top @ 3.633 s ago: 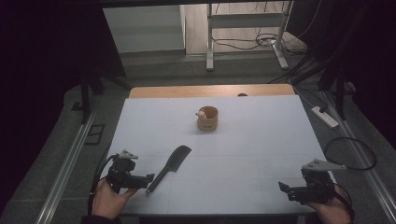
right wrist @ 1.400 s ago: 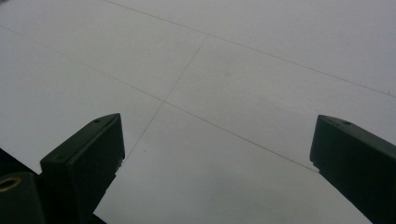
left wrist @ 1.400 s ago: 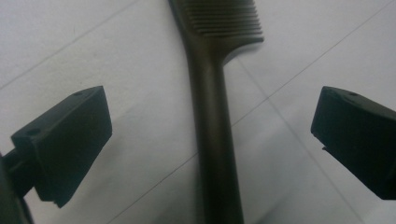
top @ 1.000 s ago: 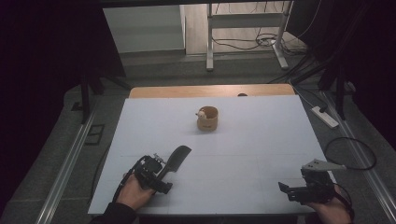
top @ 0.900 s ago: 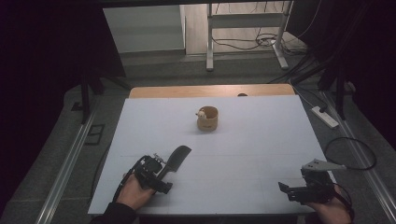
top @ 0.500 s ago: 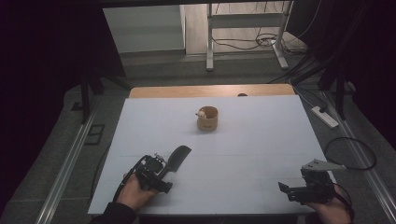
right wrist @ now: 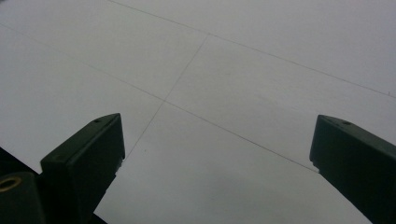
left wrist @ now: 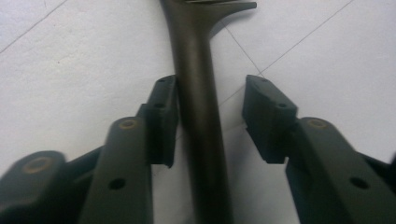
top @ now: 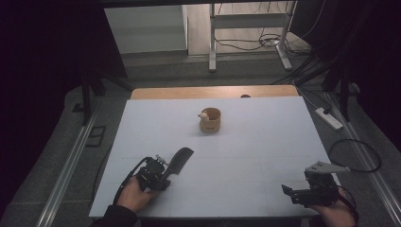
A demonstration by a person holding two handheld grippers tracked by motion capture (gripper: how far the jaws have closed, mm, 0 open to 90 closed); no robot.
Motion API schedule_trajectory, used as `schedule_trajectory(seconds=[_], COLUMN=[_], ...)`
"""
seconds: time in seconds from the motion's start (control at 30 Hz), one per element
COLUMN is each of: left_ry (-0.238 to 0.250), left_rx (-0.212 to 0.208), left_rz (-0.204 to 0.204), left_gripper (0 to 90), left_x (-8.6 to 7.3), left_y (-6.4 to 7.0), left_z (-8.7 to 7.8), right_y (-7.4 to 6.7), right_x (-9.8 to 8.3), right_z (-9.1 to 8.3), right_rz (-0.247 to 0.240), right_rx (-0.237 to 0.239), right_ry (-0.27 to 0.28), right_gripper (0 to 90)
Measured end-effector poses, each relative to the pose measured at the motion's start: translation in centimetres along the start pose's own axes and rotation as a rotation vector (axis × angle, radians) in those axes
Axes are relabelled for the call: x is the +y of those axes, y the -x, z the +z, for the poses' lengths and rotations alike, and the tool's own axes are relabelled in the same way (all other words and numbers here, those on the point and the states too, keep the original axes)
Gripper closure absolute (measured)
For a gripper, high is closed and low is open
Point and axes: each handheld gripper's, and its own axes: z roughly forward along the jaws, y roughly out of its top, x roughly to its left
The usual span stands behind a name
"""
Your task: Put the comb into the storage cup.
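1. The white table (top: 142, 123) is lying clear along its left edge, with dark floor and a metal rail beyond it.
2. The left gripper (top: 161, 171) is sitting near the front left corner, held by the person's left hand (top: 135, 194). Its jaws have just been closing around the handle of a dark spatula (top: 178, 160). In the left gripper view the handle (left wrist: 198, 116) is lying between them, against the left jaw, while a gap is showing at the right jaw, so they are not yet clamping it.
3. The spatula is lying flat, its blade pointing toward the table's middle; its handle end is hidden under the gripper in the high view, and its blade is cut off at the top of the left gripper view.
4. A small wooden cup (top: 210, 120) is standing well apart, toward the far edge, holding something pale that is too small to identify.
5. Wide open tabletop is stretching rightward.
6. The right gripper (top: 295, 194) is resting at the front right corner, jaws standing wide apart over bare table (right wrist: 224, 93).
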Motion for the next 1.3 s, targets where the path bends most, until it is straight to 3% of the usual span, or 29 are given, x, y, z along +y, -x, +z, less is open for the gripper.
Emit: schedule_trajectory(seconds=[0.17, 0.53, 1.07, 1.3], left_ry=[-0.003, 0.0, 0.115, 0.171], left_rx=[-0.001, -0.038, -0.1, -0.072], left_rz=[-0.014, -0.048, -0.066, -0.031], left_gripper=[72.0, 72.5, 72.4, 72.4], left_x=[0.1, 0.1, -0.3, -0.4], left_y=[0.1, -0.5, -1.0, -0.6], left_z=[0.0, -0.1, -1.5, -2.4], right_y=[-0.1, -0.1, -0.1, -0.1], right_x=[0.0, 0.0, 0.0, 0.0], right_z=[0.0, 0.0, 0.0, 0.0], right_rz=[-0.011, -0.012, -0.014, -0.012], right_rx=[-0.008, -0.008, -0.008, -0.007], right_ry=[-0.002, 0.0, 0.001, 0.001], right_gripper=[3.3, 3.3, 3.4, 3.3])
